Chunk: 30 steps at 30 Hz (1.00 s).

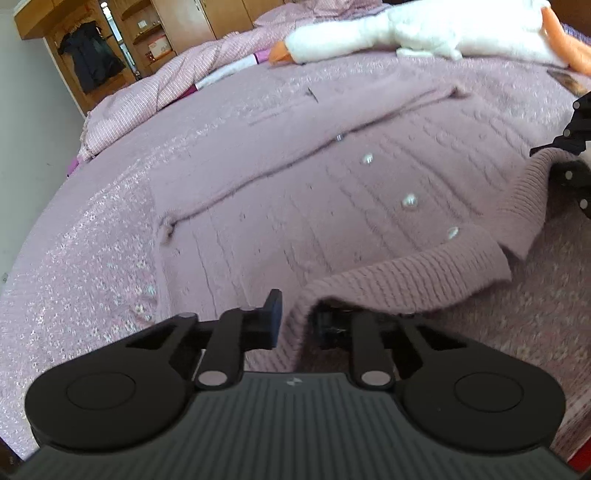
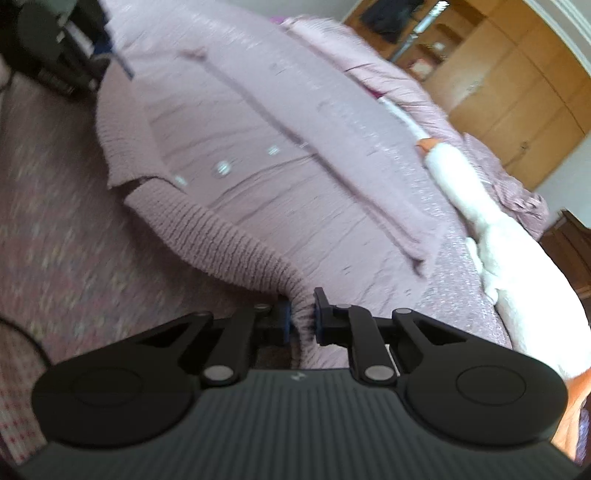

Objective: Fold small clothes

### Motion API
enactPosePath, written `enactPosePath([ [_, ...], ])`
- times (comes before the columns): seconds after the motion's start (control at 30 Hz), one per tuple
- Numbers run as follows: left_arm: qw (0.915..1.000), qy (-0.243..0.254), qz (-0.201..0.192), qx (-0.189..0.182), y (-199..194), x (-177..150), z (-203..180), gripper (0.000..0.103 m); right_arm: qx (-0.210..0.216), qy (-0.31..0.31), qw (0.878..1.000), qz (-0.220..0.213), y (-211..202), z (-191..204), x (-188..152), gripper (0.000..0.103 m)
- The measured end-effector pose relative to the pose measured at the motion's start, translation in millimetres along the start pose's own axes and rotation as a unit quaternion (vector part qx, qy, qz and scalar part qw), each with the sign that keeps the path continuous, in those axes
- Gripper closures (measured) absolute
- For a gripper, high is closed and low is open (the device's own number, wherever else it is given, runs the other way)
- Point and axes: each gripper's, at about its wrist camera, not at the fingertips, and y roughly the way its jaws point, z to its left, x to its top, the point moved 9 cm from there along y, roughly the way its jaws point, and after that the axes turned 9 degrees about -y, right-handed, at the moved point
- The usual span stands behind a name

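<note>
A small mauve knitted cardigan (image 1: 369, 177) with pearly buttons (image 1: 409, 201) lies spread on the pink bedspread, front up. My left gripper (image 1: 297, 321) is shut on its ribbed hem, which drapes over the right finger and hides it. My right gripper (image 2: 302, 319) is shut on the other end of the ribbed hem (image 2: 229, 240), lifted off the bed. In the left wrist view the right gripper (image 1: 570, 158) shows at the right edge with the hem corner. In the right wrist view the cardigan (image 2: 295, 177) stretches away, and the left gripper (image 2: 55, 66) shows dark at the top left.
A white plush goose (image 1: 424, 33) with an orange beak lies along the far side of the bed (image 1: 92, 240); in the right wrist view the goose (image 2: 465, 199) is on the right. A bunched pink duvet (image 1: 166, 85) sits at the back left. Wooden wardrobes (image 2: 517, 92) stand behind.
</note>
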Motion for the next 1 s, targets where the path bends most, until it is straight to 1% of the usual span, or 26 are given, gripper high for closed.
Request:
enactPosePath([
  [0.03,1.0000,-0.004,-0.004,0.001,-1.0,3.8,-0.1,0.088,-0.005,0.009,1.000,-0.005,0.4,-5.0,2.7,0.089],
  [0.13,0.9997,-0.018,-0.016,0.006,-4.8,16.4,3.3,0.092,-0.018,0.035,0.999,-0.021,0.0,-19.6,10.1,0.090],
  [0.3,0.9982,-0.037,-0.044,0.018,-13.8,43.3,12.7,0.092,-0.041,0.073,0.995,-0.045,1.3,-44.3,22.8,0.090],
  [0.43,0.9957,-0.051,-0.072,0.030,-18.6,68.8,23.3,0.093,-0.055,0.099,0.992,-0.061,5.8,-65.6,34.4,0.090],
  [0.5,0.9944,-0.056,-0.084,0.033,-18.0,83.6,28.1,0.094,-0.068,0.109,0.989,-0.068,9.8,-75.6,40.0,0.090],
  [0.7,0.9890,-0.051,-0.129,0.052,-9.4,136.4,38.6,0.095,-0.099,0.121,0.984,-0.091,22.8,-105.5,63.0,0.090],
  [0.8,0.9847,-0.056,-0.152,0.064,-1.9,164.4,46.4,0.095,-0.103,0.140,0.979,-0.107,33.7,-125.1,75.3,0.090],
  [0.83,0.9827,-0.056,-0.162,0.071,0.4,174.4,49.1,0.096,-0.104,0.147,0.978,-0.110,36.9,-129.4,78.6,0.091],
  [0.87,0.9808,-0.055,-0.171,0.076,2.9,184.5,52.1,0.096,-0.106,0.152,0.976,-0.112,42.1,-134.9,83.1,0.095],
  [0.93,0.9787,-0.059,-0.181,0.077,10.7,202.5,57.0,0.096,-0.110,0.159,0.974,-0.116,52.5,-143.9,90.6,0.095],
  [1.0,0.9788,-0.063,-0.180,0.074,23.1,215.1,60.8,0.096,-0.112,0.158,0.974,-0.115,64.8,-148.7,95.8,0.095],
])
